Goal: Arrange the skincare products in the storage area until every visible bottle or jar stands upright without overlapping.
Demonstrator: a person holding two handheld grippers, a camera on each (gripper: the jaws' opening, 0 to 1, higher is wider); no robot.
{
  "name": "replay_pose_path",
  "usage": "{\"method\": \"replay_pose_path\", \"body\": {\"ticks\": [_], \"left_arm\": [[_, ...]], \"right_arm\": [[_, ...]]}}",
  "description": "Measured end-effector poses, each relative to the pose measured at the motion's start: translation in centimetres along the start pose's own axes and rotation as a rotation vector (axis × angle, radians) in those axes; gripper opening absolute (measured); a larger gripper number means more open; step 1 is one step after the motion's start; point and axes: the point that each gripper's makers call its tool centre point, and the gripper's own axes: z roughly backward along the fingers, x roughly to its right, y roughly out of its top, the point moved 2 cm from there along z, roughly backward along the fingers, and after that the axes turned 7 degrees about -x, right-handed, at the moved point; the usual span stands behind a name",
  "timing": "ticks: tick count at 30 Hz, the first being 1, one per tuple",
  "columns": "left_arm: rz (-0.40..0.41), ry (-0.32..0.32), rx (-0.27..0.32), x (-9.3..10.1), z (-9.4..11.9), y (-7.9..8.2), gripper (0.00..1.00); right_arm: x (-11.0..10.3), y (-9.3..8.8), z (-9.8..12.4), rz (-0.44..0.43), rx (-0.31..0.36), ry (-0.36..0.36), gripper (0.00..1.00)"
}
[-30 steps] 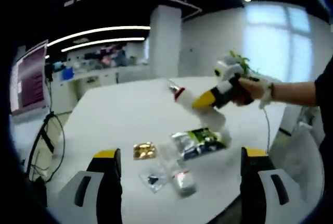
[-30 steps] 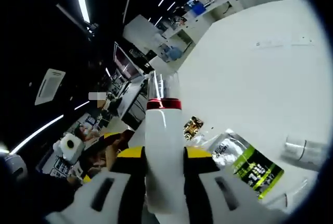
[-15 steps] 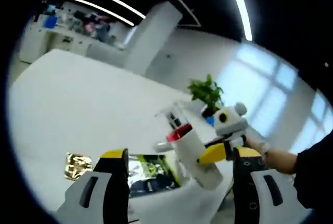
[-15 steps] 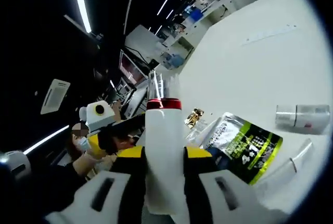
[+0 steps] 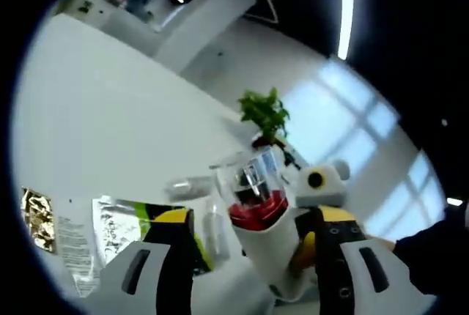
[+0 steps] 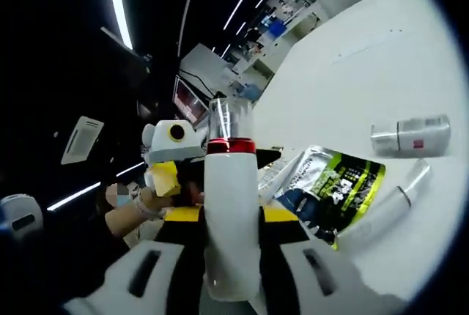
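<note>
The right gripper (image 6: 231, 238) clamps a white bottle (image 6: 231, 205) aloft above the pouch (image 6: 333, 187). The left gripper (image 5: 249, 245), jaws spread, brackets the bottle. A careless handover risks dropping it onto the jar (image 6: 410, 135) and tube (image 6: 385, 212) lying beside the pouch.

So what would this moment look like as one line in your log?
right hand-held gripper: shut on white bottle | left hand-held gripper: open, around bottle | small jar: lying on table
</note>
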Motion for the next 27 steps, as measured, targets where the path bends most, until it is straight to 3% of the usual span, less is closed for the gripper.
{"method": "replay_pose_path", "body": {"ticks": [8,11,17,23,27], "left_arm": [[0.007,-0.057,-0.062,1.4,-1.8,-2.0,0.46],[0.001,-0.097,-0.091,2.1,-2.4,-2.7,0.36],[0.004,-0.100,-0.125,2.3,-3.3,-3.7,0.33],[-0.021,-0.096,-0.176,3.0,-3.8,-5.1,0.30],[-0.036,-0.071,-0.137,3.1,-3.9,-4.5,0.30]], "right_arm": [[-0.1,-1.9,1.3,-0.006,0.023,0.021,0.27],[0.3,-2.5,1.7,-0.013,0.027,0.013,0.27],[1.0,-3.6,2.5,-0.002,0.017,0.003,0.27],[1.5,-5.1,2.7,0.118,-0.029,-0.052,0.29],[1.9,-4.4,3.0,0.155,0.023,-0.075,0.30]]}}
